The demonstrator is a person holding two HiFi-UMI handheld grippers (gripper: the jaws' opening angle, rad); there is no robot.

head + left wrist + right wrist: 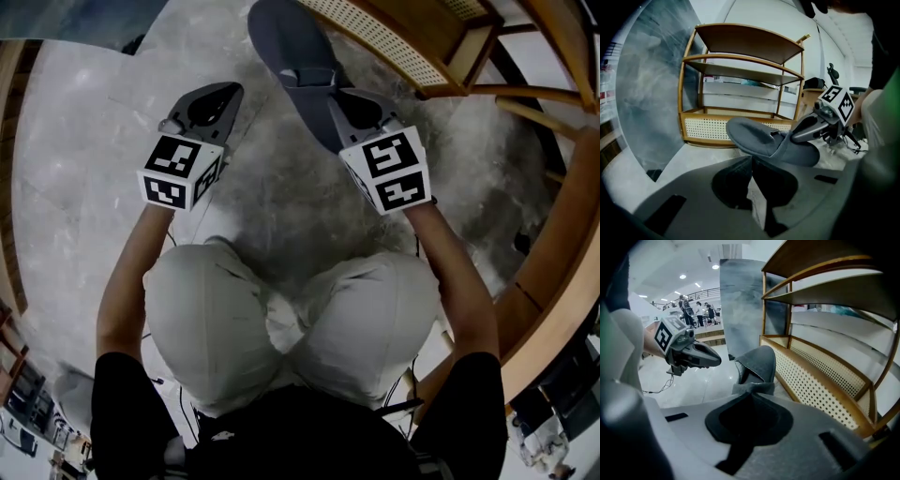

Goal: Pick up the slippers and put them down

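While the left gripper (pixel 223 94) hangs empty with its jaws together, the grey slipper (pixel 286 47) is pinched by one edge in the right gripper (pixel 349 111), jaws clamped tight on the fabric. Slipper is off the floor (pixel 84 187), near the shelf (pixel 394 42) (only one slipper in view). Likely the put-down step. Next: lower until the sole lies flat, then open the jaws.
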